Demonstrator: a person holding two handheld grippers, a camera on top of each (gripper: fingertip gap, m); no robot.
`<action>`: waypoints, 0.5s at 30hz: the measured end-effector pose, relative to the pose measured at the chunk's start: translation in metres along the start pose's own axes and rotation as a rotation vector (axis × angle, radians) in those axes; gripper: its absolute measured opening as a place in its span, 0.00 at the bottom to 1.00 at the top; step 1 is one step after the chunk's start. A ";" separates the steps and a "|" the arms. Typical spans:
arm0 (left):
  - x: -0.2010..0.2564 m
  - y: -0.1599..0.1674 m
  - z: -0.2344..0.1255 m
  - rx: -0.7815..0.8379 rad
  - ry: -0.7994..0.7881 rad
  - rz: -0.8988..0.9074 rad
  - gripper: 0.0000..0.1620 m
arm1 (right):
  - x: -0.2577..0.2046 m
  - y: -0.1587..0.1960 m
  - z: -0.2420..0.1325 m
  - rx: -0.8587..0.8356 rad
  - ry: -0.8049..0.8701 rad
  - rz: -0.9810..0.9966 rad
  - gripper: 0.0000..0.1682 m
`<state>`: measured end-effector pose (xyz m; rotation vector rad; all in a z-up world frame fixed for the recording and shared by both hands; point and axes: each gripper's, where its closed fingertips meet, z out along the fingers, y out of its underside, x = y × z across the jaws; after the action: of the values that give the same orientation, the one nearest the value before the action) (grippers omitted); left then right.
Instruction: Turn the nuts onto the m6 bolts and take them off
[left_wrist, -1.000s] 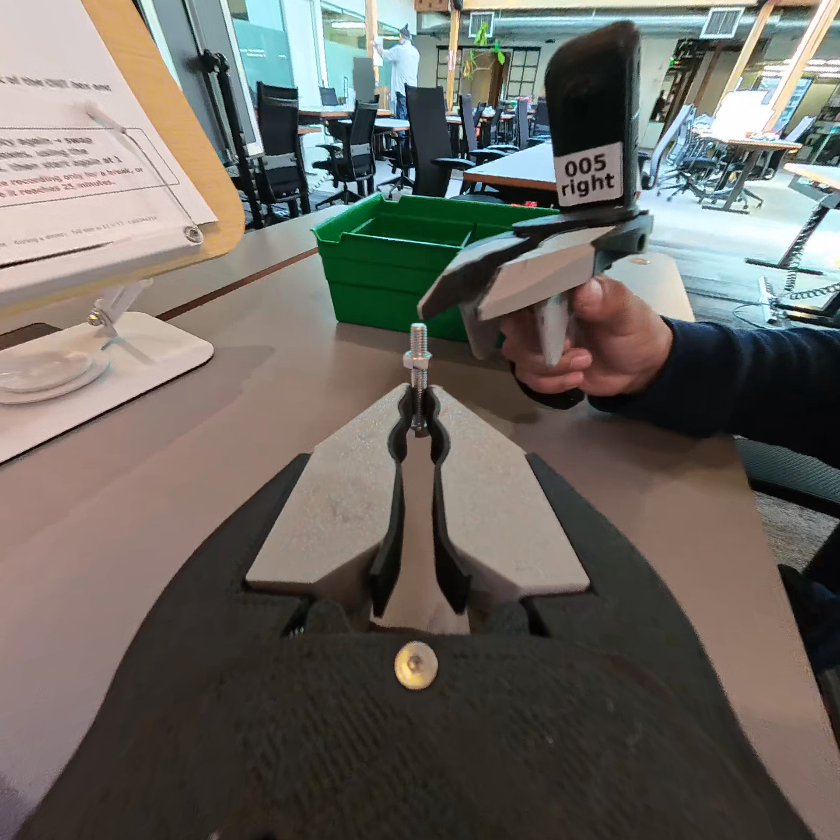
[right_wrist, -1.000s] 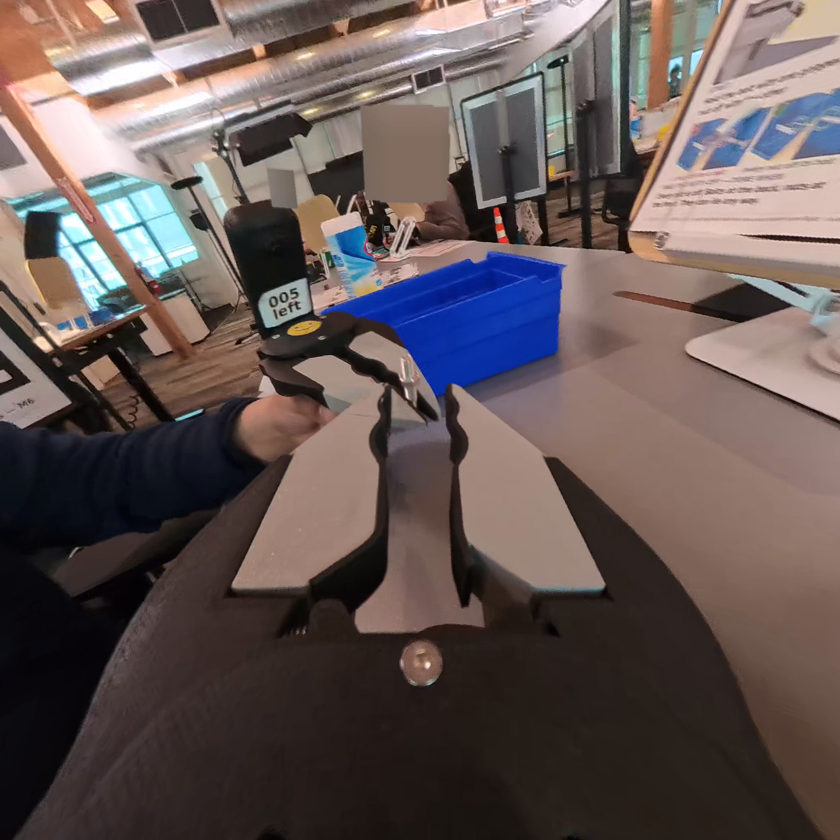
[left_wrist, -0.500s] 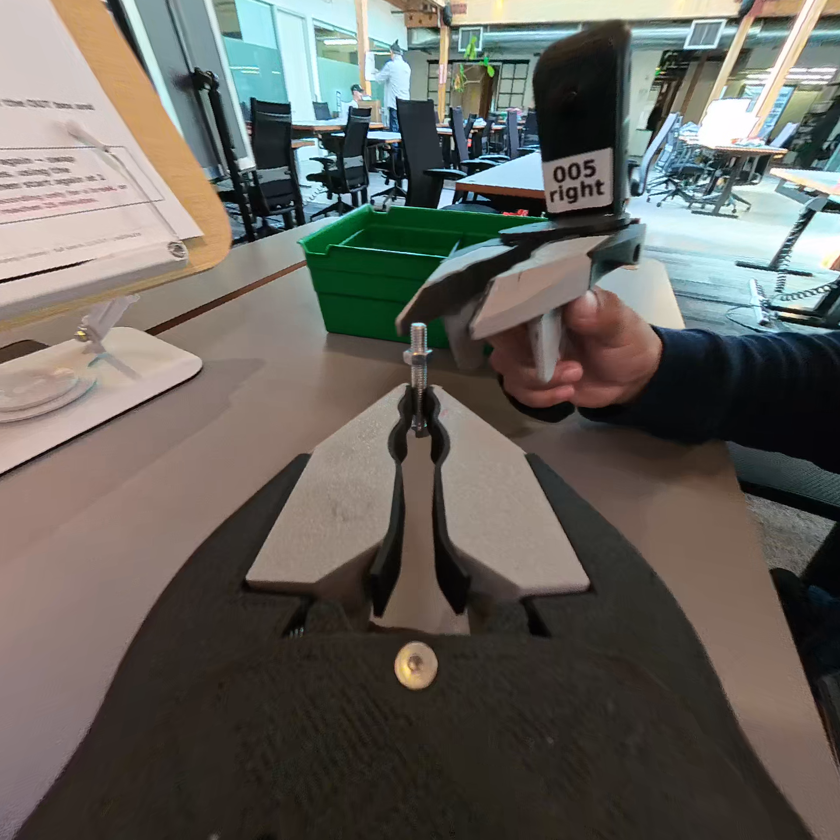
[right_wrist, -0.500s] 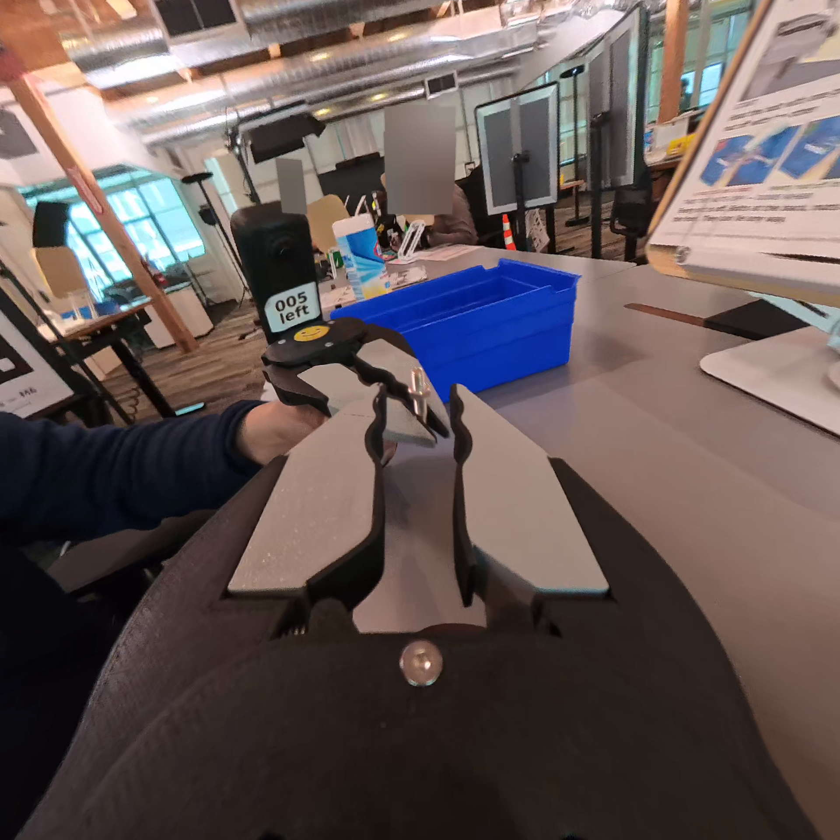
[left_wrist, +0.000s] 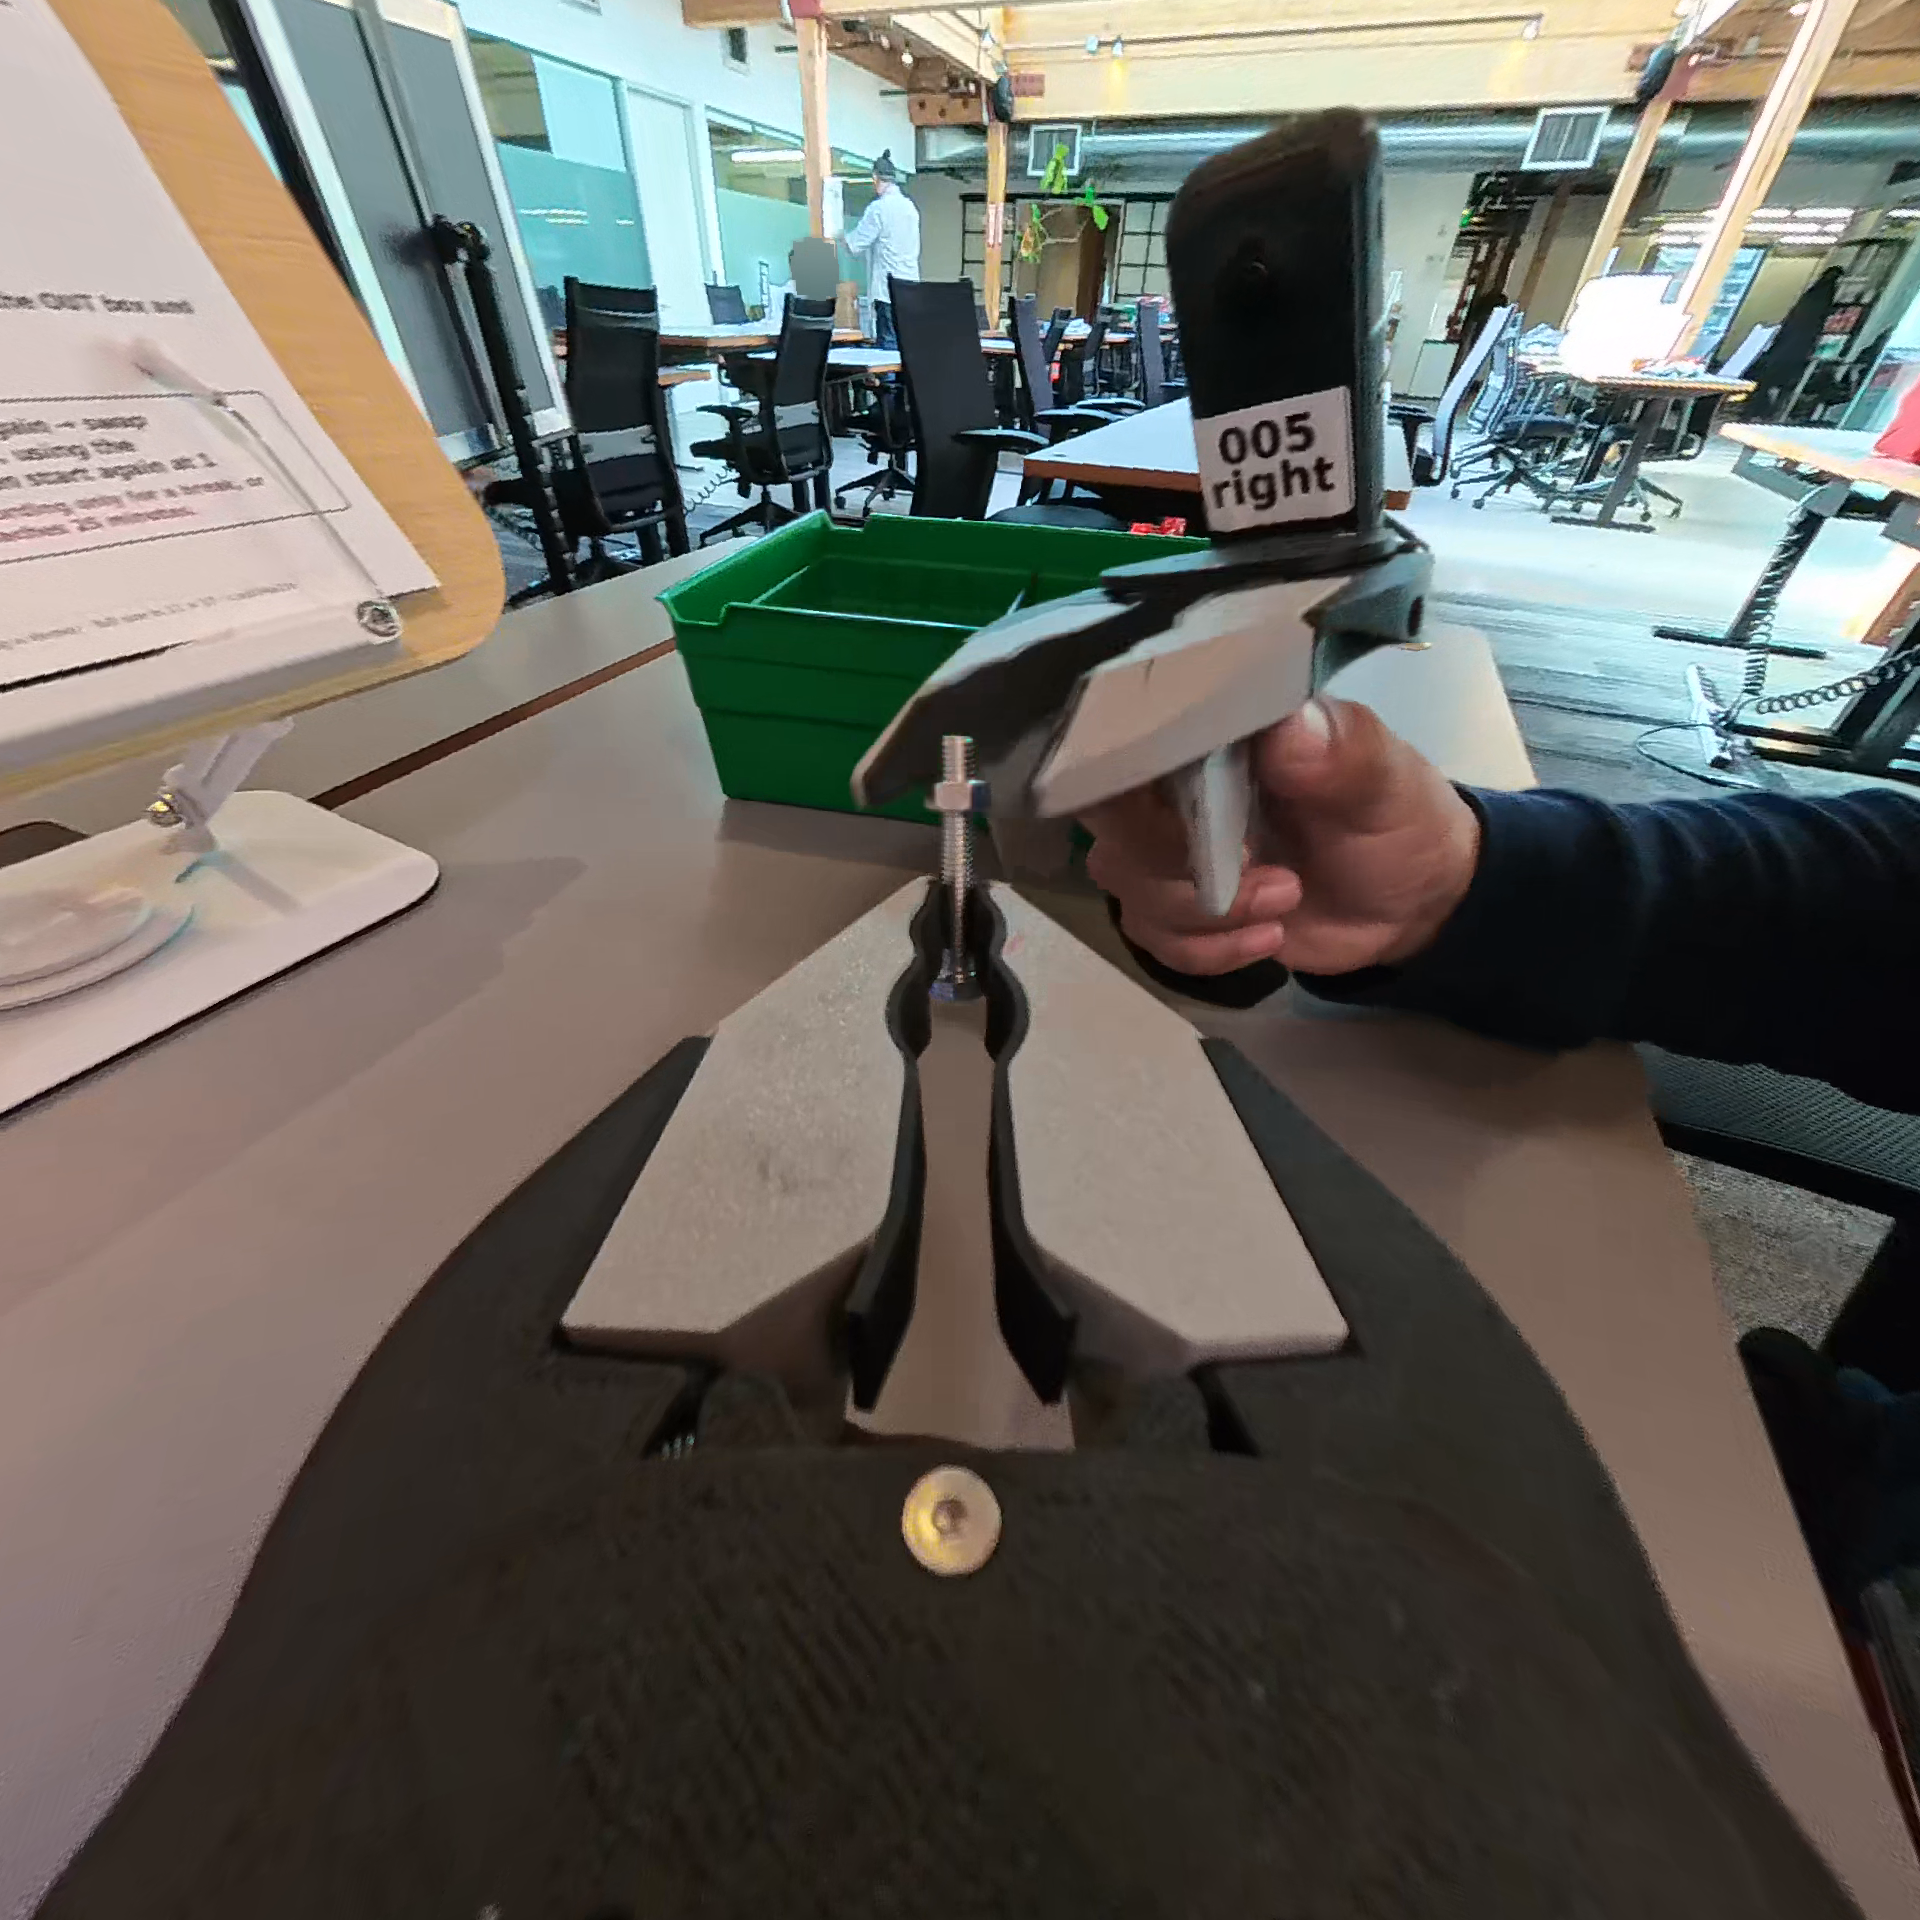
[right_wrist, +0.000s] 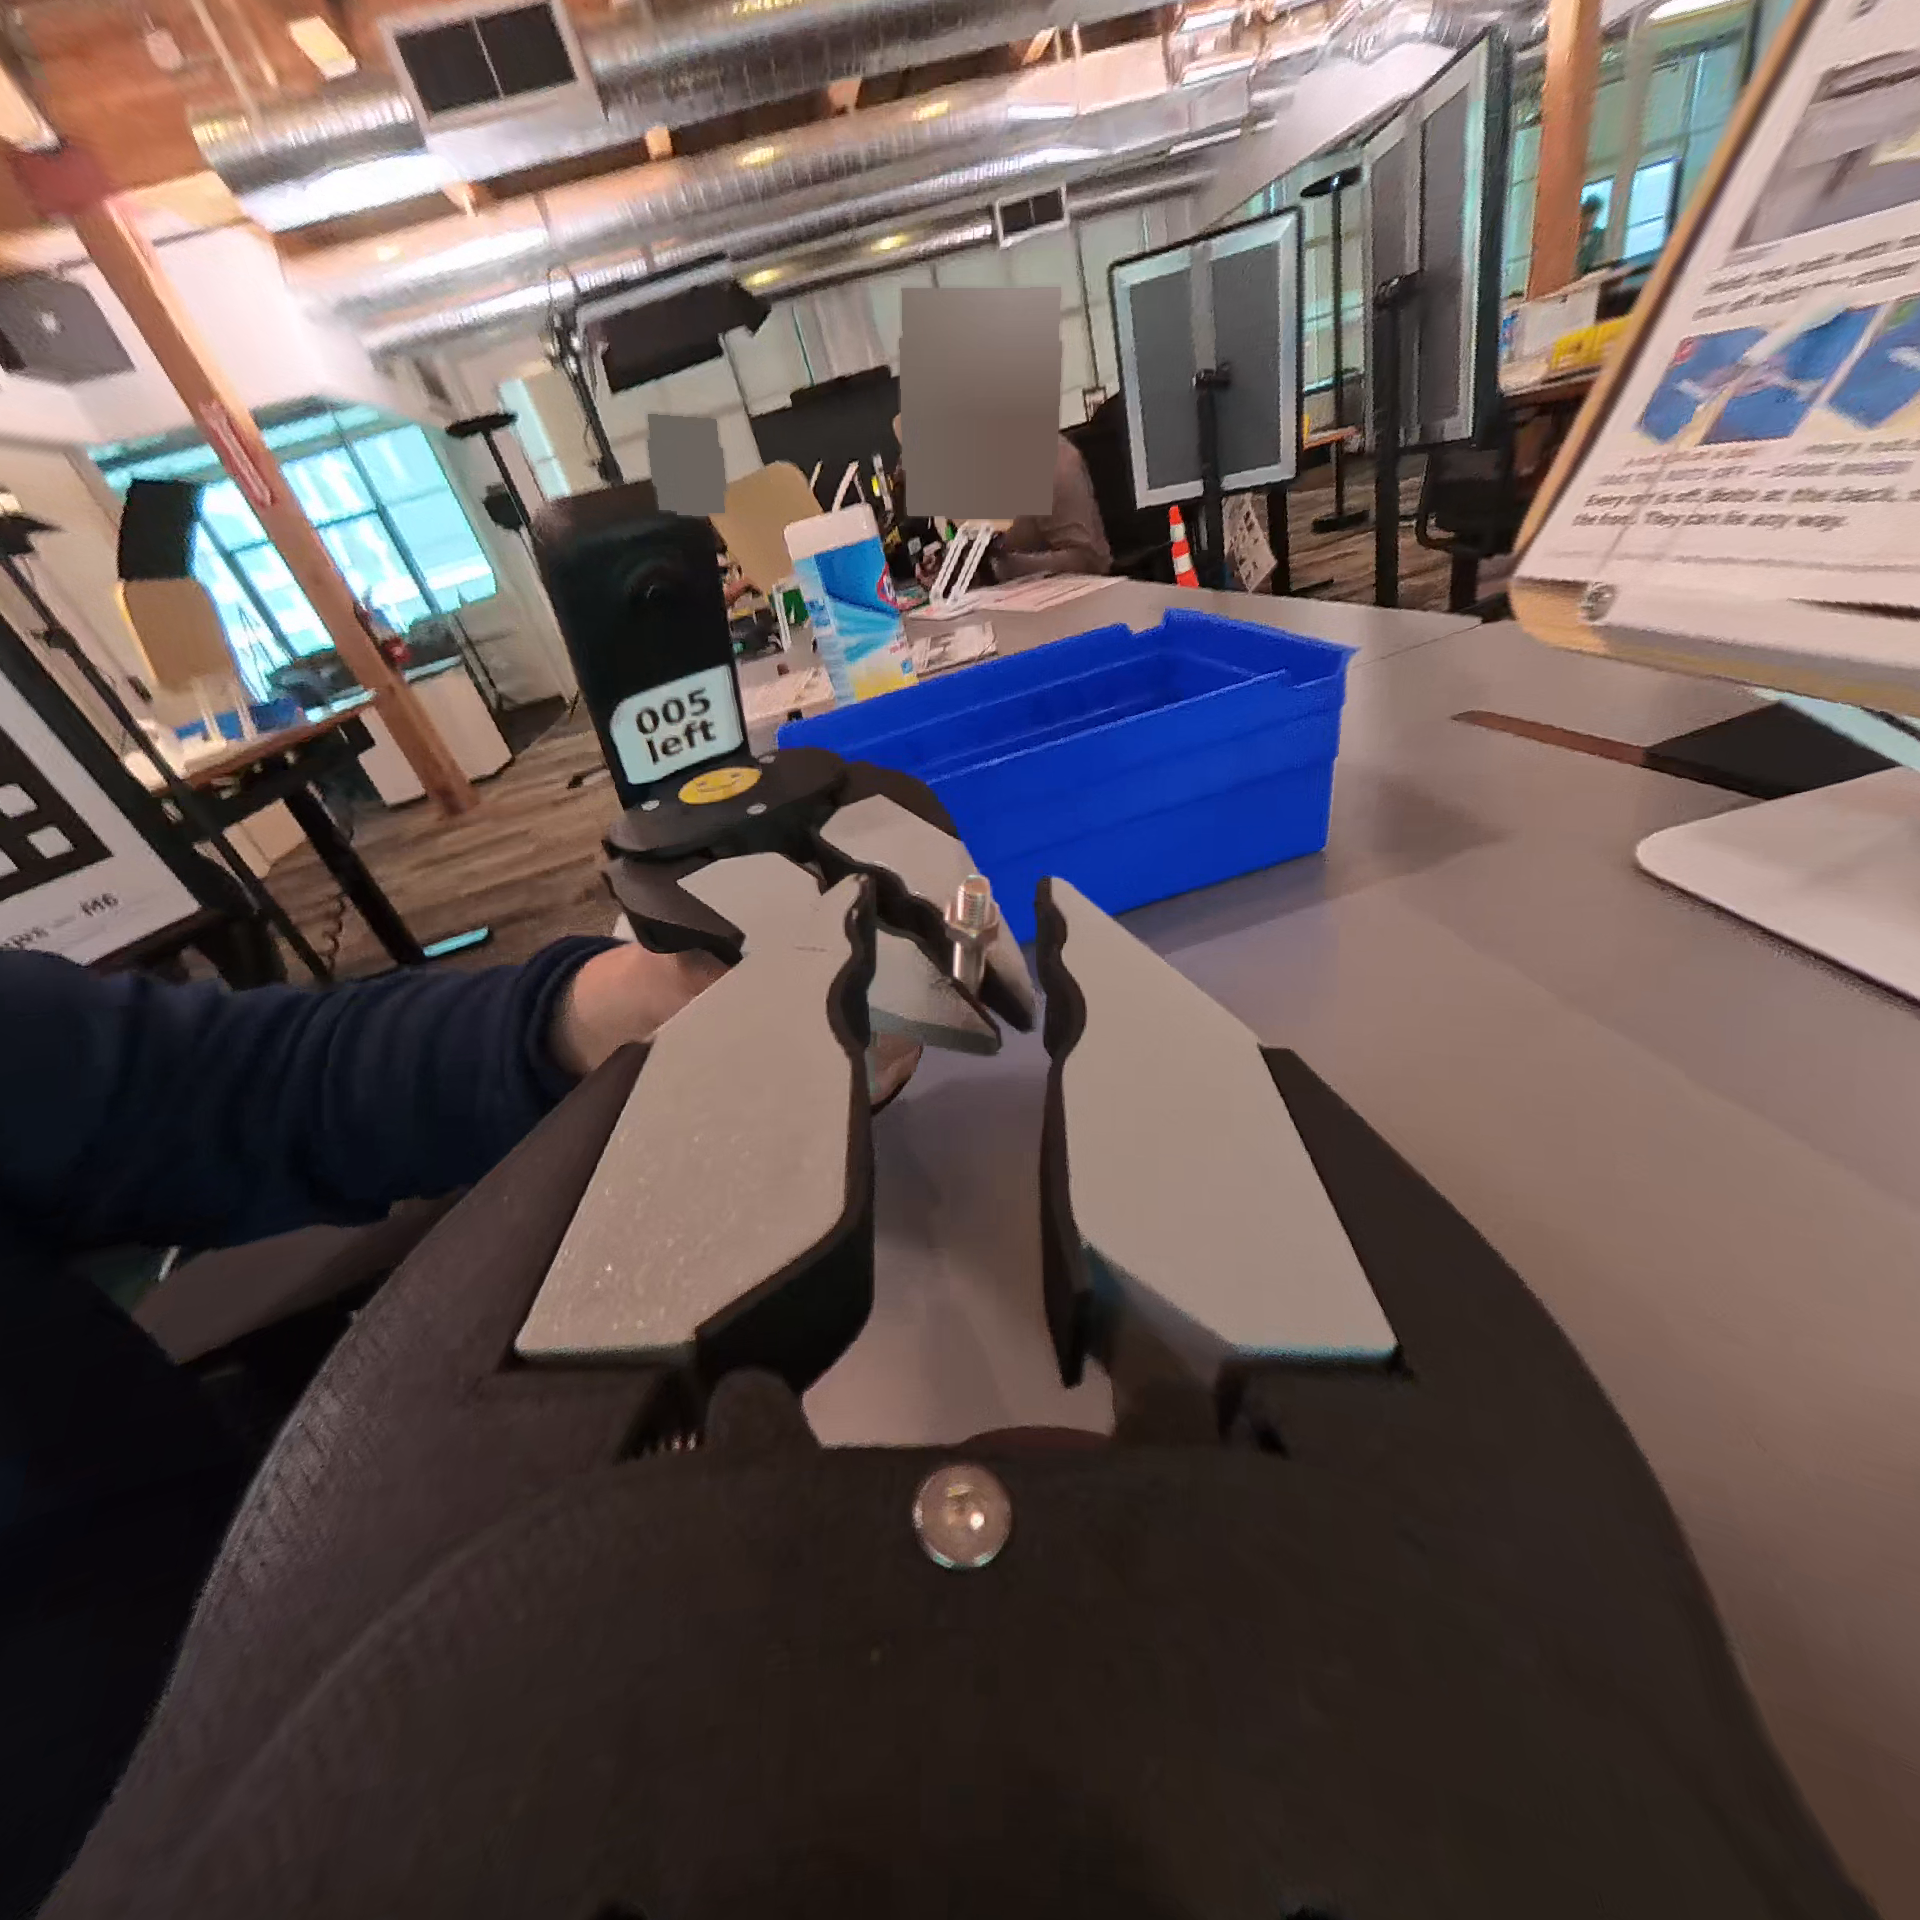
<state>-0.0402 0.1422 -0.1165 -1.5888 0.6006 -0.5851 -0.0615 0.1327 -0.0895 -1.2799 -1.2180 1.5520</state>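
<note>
In the left wrist view, nearest to us, the left gripper (left_wrist: 958, 940) has its jaws drawn almost together, clenched on the lower shank of a silver bolt (left_wrist: 957, 831). The bolt stands upright above the grey desk (left_wrist: 312, 1091), its head down between the black fingertips (left_wrist: 914, 961), its threaded end pointing up. A hex nut (left_wrist: 960, 798) sits on the thread a little below the top.

Just beyond it we see the right gripper (left_wrist: 940, 769), gripped by a hand (left_wrist: 1288, 862) in a dark blue sleeve. Its jaws reach around the top of the bolt at the height of the nut. We cannot tell from this side whether they touch the nut.

In the right wrist view we look along the right gripper (right_wrist: 951, 945). Its jaws are released, with a clear gap between the grey fingers (right_wrist: 727, 1091). The bolt (right_wrist: 968, 935) and nut (right_wrist: 967, 931) show tilted in that gap near the tips, apart from both inner faces. The left gripper (right_wrist: 987, 1013) holds the bolt from below.

Farther back on the desk stand a green bin (left_wrist: 831, 665) in the left view and a blue bin (right_wrist: 1143, 769) in the right view. A tilted sheet of instructions on a white stand (left_wrist: 187, 540) sits to one side. Beyond are office chairs and desks.
</note>
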 end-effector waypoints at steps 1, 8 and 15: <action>0.002 -0.001 0.001 0.004 0.000 0.011 0.02 | -0.001 0.003 0.003 -0.015 0.006 -0.008 0.15; -0.012 -0.015 -0.013 0.073 -0.042 -0.007 0.02 | 0.021 -0.007 -0.018 0.063 0.011 0.124 0.13; 0.003 -0.007 -0.001 0.046 -0.003 0.016 0.01 | -0.001 -0.008 0.003 0.053 -0.015 0.046 0.17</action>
<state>-0.0382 0.1406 -0.1091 -1.5402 0.5928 -0.5804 -0.0641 0.1327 -0.0813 -1.2722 -1.1566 1.6193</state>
